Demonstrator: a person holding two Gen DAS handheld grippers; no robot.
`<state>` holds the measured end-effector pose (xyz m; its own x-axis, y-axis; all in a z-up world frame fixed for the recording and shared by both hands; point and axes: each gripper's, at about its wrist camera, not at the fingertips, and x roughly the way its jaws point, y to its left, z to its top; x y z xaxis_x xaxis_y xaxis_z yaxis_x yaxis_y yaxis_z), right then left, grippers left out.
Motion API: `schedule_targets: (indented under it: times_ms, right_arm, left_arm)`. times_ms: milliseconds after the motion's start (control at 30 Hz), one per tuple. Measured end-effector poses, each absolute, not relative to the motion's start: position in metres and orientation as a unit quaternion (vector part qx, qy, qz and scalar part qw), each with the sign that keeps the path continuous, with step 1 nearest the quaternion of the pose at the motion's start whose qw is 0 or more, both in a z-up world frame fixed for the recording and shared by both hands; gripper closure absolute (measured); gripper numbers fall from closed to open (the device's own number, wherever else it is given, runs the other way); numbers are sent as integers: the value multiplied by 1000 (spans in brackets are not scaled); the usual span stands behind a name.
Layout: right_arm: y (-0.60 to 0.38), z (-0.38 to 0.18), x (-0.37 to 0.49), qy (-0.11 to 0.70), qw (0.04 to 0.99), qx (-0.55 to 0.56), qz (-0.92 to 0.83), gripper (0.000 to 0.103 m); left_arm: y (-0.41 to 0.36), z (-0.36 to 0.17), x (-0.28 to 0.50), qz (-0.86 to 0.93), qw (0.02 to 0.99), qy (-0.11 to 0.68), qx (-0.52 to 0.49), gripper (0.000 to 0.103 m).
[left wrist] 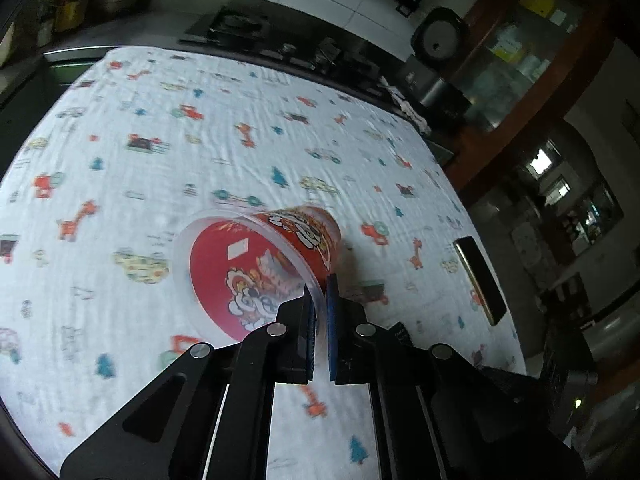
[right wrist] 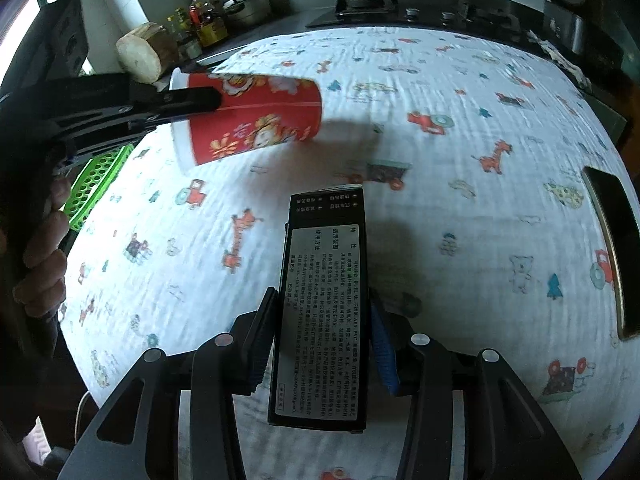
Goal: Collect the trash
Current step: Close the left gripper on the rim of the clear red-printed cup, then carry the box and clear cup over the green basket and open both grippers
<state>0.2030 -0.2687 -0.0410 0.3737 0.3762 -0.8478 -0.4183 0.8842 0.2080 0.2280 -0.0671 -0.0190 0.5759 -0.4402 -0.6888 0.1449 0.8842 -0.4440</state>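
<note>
A red printed paper cup with a white rim hangs tilted on its side just above the patterned tablecloth. My left gripper is shut on the cup's rim, one pad inside and one outside. In the right wrist view the same cup hangs at the upper left, with the left gripper pinching its rim. My right gripper is shut on a long black box with a silver printed label. The box points away from the camera, over the cloth.
A dark flat phone-like slab lies near the cloth's right edge. A green perforated basket sits at the left edge, beside a person's hand. A round wooden block, bottles and a stove stand behind.
</note>
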Motion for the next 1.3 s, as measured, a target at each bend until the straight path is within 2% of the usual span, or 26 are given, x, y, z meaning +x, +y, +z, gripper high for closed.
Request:
schedule_targets:
  times_ms: [467,800,1300]
  right_arm:
    - [-181,-17,198,487,816,-51,307,60]
    - [-100,3,202,476,800,-67,359,60]
    - [0,12,213,473,780,-84,401,60]
  left_arm:
    - [40,13,171,-103,895,384,-203,100]
    - [147,30,136,-19,910,350,-222,100]
    - [292,-8,133,108,887,360,-268,99]
